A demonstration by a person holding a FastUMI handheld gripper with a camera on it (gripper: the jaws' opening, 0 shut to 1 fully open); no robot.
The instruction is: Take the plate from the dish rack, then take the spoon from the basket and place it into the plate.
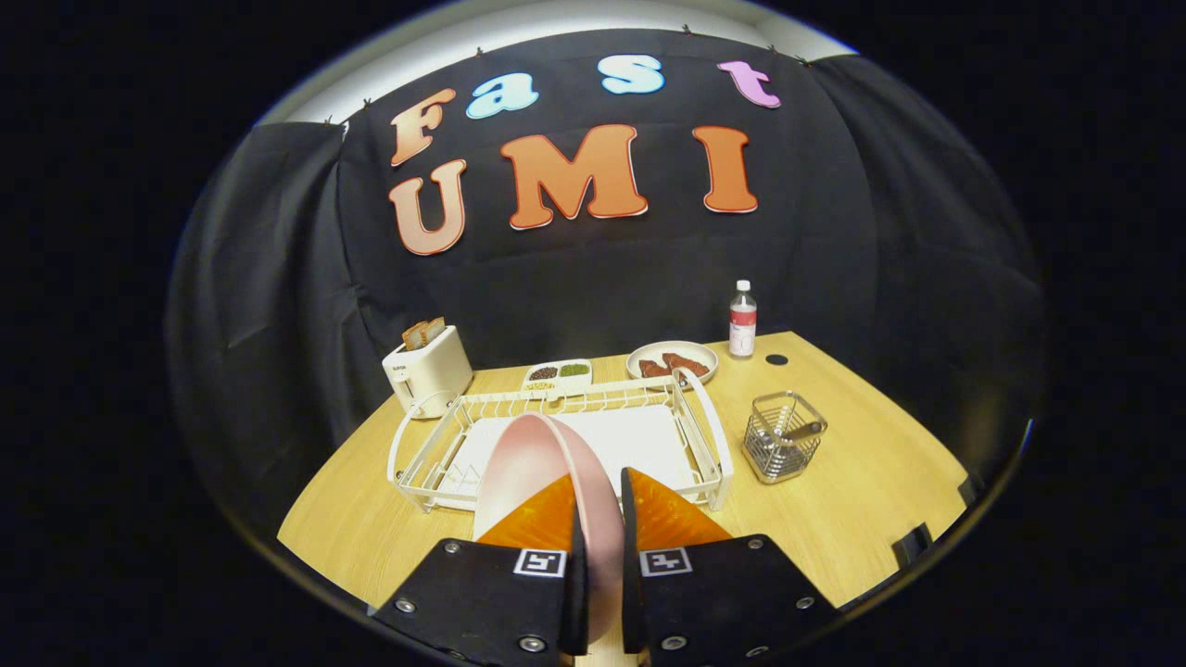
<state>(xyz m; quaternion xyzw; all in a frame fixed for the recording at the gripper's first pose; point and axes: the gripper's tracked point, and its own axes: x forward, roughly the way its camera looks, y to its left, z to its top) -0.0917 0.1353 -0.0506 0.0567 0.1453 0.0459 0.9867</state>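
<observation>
Gripper [598,519] clamped on the pink plate [542,463]: rim sits edge-on between the fingers, one pad per face. Plate is upright, held over the near edge of the white wire dish rack [704,435], looks lifted clear of the tines but contact w/ the rack can't be confirmed from this angle. Edge grip makes sense: plate stood vertical in the rack, so the rim was the only thing the fingers could pinch. It'll need tipping flat before it goes on the table.

Judged stage: step 1 mid-way, plate grabbed but not set down yet. Spoon step not started.

Spoon [797,432] lies in the wire mesh basket [783,449], right of the rack and well apart from the gripper, handle leaning on the basket wall. That lean leaves the handle sticking up as the likely pick point.

Rest of the wood table [880,500] is clutter at the back: toaster [428,371] w/ toast slices, a split snack tray [556,373], a dish w/ reddish food [672,361], a bottle [742,320] w/ a dark cap [776,359] lying beside it.

Writing: toaster has a small mark, too small to read. Bottle label unreadable. Square fiducial tags on the gripper body, no text.

Risk: thin-rim pinch, plate may swivel when tilted.
</observation>
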